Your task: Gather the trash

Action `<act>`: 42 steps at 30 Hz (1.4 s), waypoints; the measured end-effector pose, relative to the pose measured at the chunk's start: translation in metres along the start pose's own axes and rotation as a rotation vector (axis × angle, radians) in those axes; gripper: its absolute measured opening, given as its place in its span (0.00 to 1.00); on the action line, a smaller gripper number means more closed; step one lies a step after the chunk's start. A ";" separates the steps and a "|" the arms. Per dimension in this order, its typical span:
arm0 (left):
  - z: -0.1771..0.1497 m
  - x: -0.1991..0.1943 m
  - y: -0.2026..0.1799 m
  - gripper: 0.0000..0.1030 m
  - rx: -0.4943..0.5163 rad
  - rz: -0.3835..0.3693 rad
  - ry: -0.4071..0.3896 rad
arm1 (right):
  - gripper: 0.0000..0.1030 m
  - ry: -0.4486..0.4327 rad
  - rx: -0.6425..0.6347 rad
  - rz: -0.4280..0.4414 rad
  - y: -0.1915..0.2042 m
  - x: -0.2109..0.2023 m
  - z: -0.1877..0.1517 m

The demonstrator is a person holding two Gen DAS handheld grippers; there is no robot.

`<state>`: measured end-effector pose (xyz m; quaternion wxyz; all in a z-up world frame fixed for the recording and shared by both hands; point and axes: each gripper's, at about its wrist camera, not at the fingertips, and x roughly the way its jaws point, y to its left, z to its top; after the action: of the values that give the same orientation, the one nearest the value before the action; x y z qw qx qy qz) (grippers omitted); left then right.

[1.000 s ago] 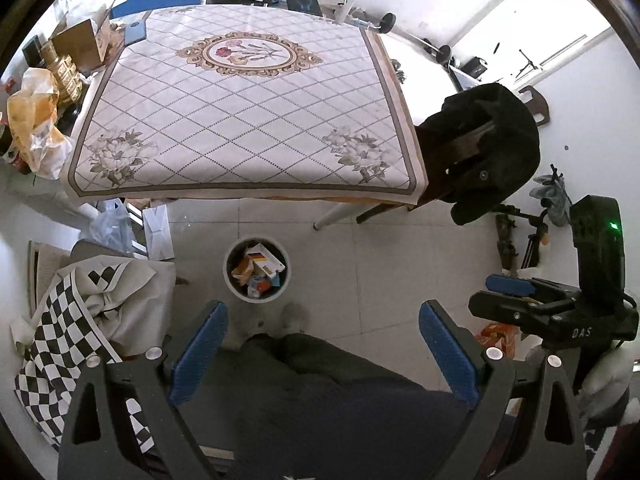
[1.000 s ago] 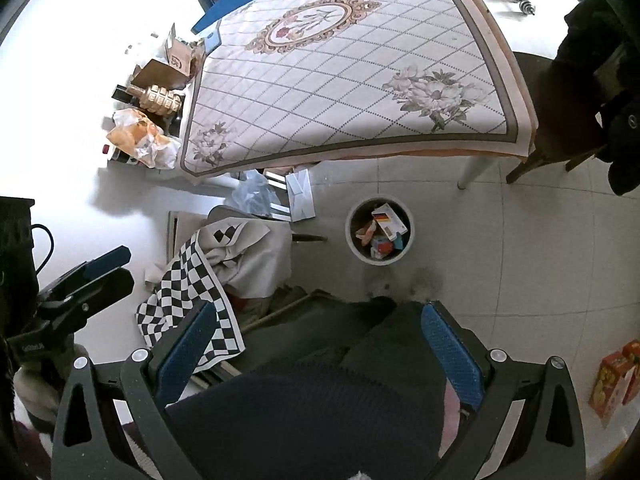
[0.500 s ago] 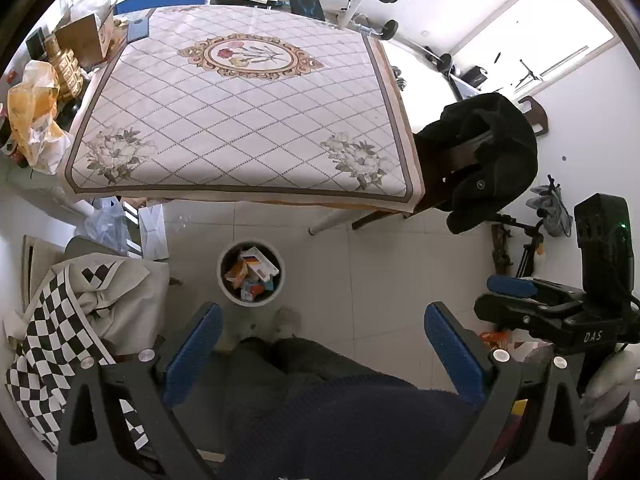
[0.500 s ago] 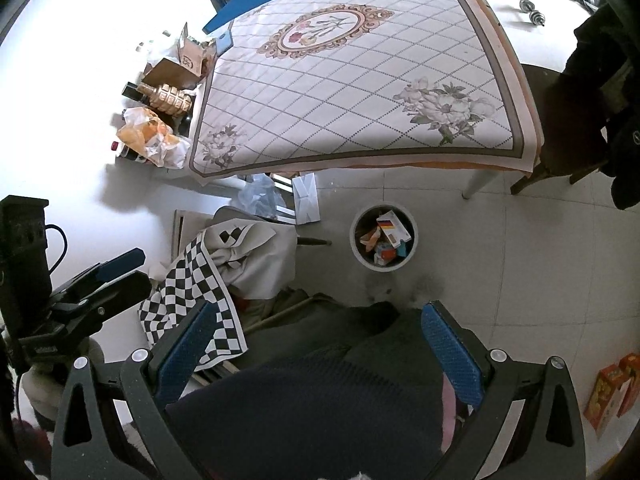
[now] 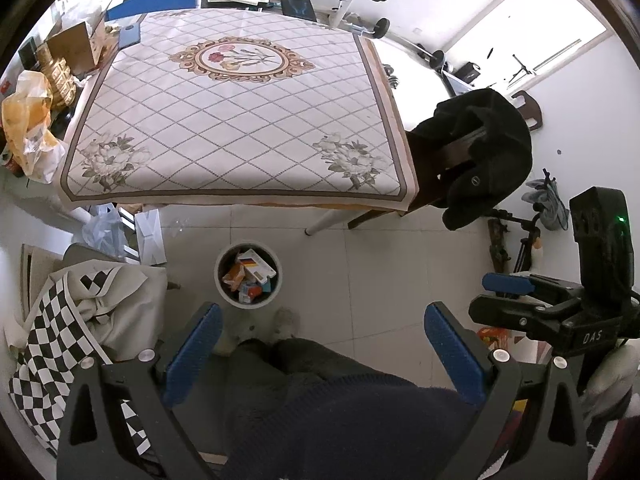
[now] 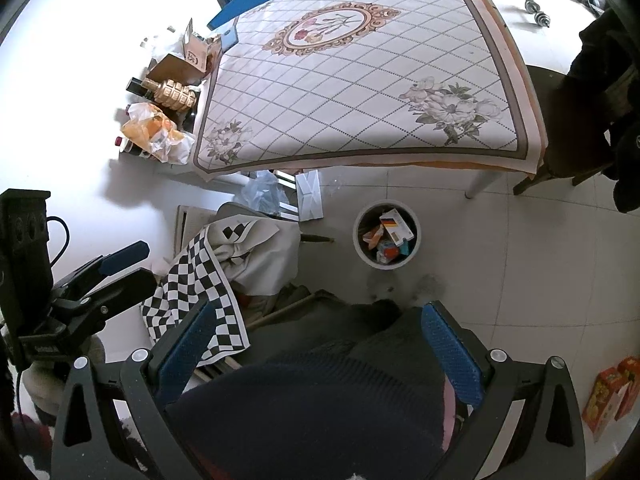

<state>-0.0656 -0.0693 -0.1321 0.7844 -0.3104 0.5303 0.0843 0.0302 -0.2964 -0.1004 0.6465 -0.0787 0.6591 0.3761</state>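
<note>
On my far left, in the left wrist view, a yellow plastic bag [image 5: 25,128] slumps beside a gold bottle [image 5: 56,70] and an open cardboard box [image 5: 78,42], all just off the edge of the surface [image 5: 236,120], which wears a quilted cloth with a flower medallion. Below them a checkered cloth [image 5: 60,344] lies heaped on the floor, with a white carton [image 5: 150,236] near it under the surface's edge.

My left claw [image 5: 320,352] hangs wide open and empty above my own legs, blue pads well apart. Just ahead of it, the round white trash bin [image 5: 248,272] stands on the tiled floor, near the front edge of the surface and close to my shoes. It holds boxes and wrappers piled inside; an orange packet and a white carton with a striped label show on top.

Further right a chair draped in a black coat [image 5: 480,152] stands at the surface's corner. At the right edge my right claw [image 5: 516,300] appears from the side. In its own view the right claw [image 6: 320,348] is open too, holding nothing, with the bin [image 6: 386,236] ahead of it and red boxes [image 6: 612,396] on the floor at the far right.
</note>
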 end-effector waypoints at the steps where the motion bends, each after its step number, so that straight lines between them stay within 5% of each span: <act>1: 0.000 0.000 -0.001 1.00 0.000 -0.001 0.000 | 1.00 0.000 0.002 0.002 0.000 0.000 -0.001; 42: 0.002 0.001 -0.021 1.00 -0.004 -0.013 -0.007 | 1.00 0.002 0.013 0.031 -0.001 -0.008 -0.006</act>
<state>-0.0539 -0.0846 -0.1239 0.7863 -0.3149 0.5253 0.0813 0.0275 -0.3038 -0.0943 0.6405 -0.0647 0.6633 0.3815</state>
